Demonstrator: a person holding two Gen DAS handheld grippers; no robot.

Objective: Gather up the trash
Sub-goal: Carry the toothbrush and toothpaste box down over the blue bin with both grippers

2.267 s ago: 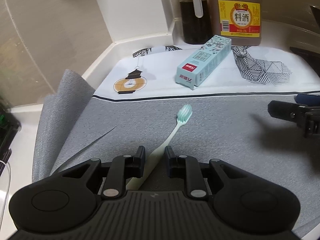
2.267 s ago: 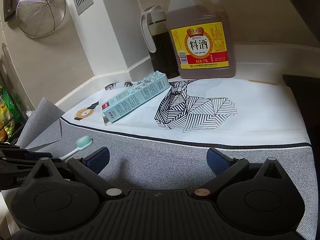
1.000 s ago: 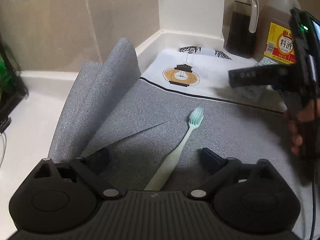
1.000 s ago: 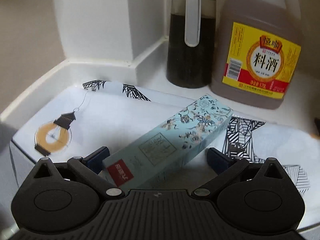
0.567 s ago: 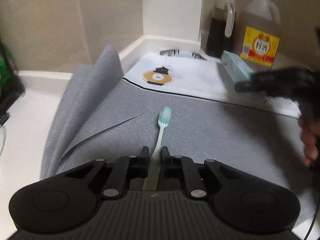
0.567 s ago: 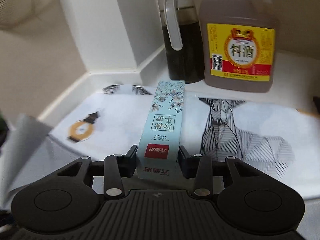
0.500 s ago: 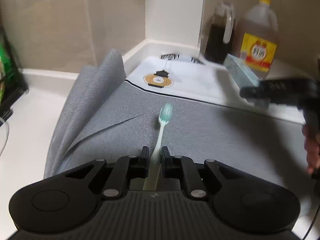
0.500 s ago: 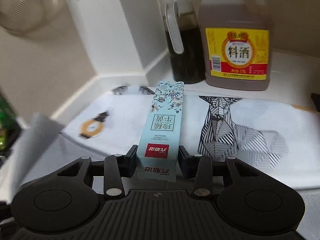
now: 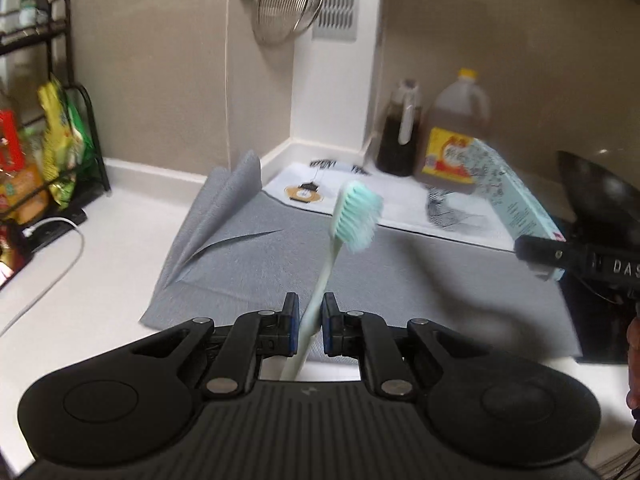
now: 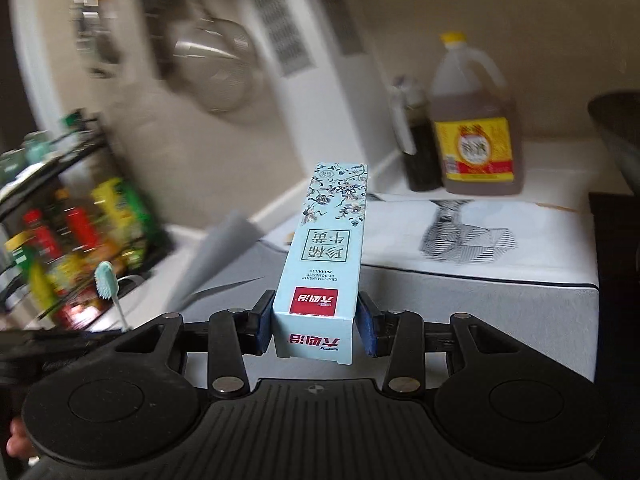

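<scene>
Toothbrush (image 9: 354,216) sits pinched low on its handle in the left gripper (image 9: 311,330), lifted above the grey mat (image 9: 400,268) — it could pivot and slip. The right gripper (image 10: 316,330) clamps the toothpaste box (image 10: 326,264) at one end, airborne — squeezing may crush it.

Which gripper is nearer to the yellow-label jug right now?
Right. The right gripper, clamped on the toothpaste box, sits nearer the yellow-label jug; the left gripper, holding the toothbrush, is farther back and leftward.
</scene>
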